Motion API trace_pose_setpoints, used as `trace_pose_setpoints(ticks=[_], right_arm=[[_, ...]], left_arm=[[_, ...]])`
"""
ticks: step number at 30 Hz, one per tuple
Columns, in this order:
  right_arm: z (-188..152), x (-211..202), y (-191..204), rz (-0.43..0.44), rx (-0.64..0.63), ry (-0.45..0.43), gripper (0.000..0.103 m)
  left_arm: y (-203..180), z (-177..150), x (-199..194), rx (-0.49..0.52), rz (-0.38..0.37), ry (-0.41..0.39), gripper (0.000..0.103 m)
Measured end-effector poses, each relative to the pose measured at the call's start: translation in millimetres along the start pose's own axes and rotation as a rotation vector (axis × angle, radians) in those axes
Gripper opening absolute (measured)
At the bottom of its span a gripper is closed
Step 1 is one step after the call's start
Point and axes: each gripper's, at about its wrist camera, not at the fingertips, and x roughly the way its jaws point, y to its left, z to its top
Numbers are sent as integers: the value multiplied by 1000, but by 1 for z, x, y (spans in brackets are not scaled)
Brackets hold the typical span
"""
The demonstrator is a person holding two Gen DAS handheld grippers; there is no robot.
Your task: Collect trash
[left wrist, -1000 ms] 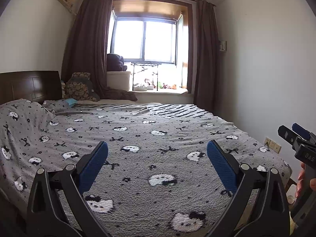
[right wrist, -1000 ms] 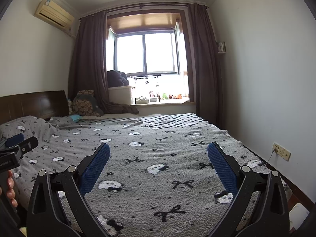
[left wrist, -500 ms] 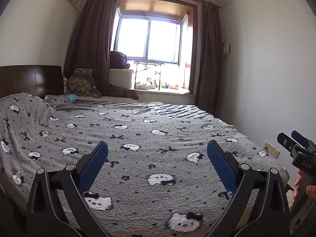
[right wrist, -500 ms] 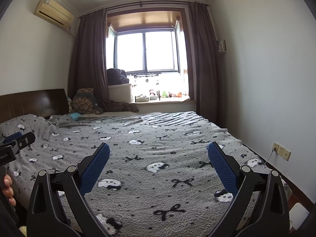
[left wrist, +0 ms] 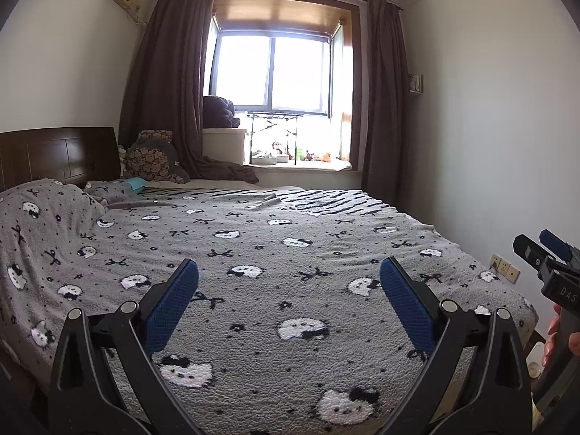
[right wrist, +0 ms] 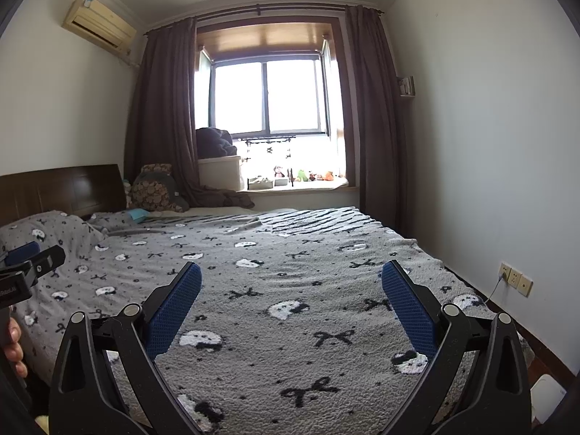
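Note:
My left gripper is open and empty, held above the near end of a bed with a grey cat-and-bow blanket. My right gripper is open and empty too, above the same blanket. Each gripper shows at the edge of the other's view: the right one at the left wrist view's right edge, the left one at the right wrist view's left edge. I cannot pick out any trash on the bed. A small teal item lies near the pillows; I cannot tell what it is.
A dark wooden headboard and pillows stand at the left. A window sill with small toys and a white box is beyond the bed. The right wall carries sockets. A white object sits on the floor at the bed's right.
Both grippers have tilted and shifted slightly; the view has risen to show more of the ceiling and air conditioner. Jaws stay open and empty.

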Motion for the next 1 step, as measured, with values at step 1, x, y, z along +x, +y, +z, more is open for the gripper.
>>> trace_pose_setpoints(ticks=[1], right_arm=[[0, 0, 0, 0, 0, 0, 100]], left_arm=[[0, 0, 0, -1, 2, 0, 95]])
